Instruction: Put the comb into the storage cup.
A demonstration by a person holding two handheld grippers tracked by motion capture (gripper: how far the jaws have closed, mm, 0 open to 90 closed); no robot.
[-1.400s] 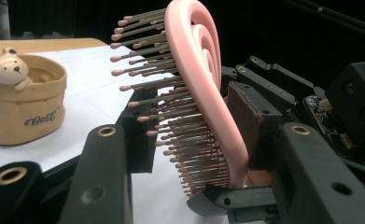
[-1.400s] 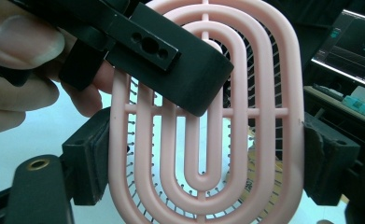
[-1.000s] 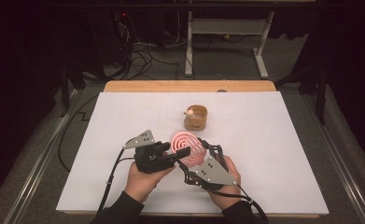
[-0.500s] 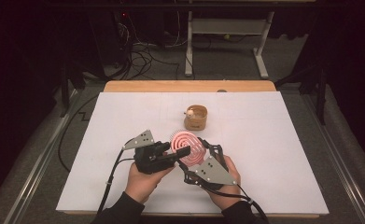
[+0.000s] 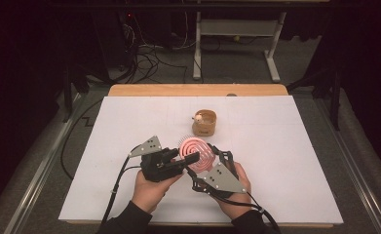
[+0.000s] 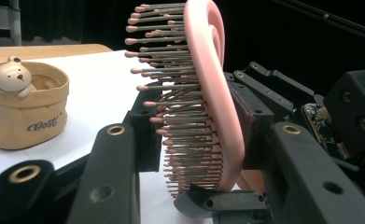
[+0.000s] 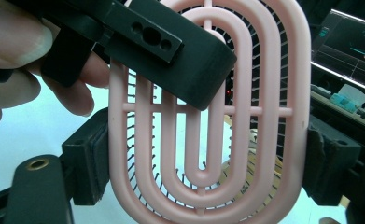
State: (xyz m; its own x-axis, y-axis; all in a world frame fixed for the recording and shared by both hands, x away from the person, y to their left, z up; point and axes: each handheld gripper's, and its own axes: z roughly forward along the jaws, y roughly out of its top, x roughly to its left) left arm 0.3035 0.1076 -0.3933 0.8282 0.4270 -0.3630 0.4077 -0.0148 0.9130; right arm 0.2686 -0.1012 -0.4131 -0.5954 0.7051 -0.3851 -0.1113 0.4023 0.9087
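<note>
L claw has just been closing across the pink brush, one jaw on its back, one on the bristle side. R claw clamps the brush's edges, above the table. I'd firm up L's grip before R lets go. Tan pot behind: bear figure on its rim, inside can't tell.

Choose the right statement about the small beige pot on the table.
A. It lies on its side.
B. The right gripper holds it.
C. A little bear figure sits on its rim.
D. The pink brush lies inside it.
C: in the left gripper view a little bear figure rests on the rim of the upright beige pot, which stands free on the table.
</note>
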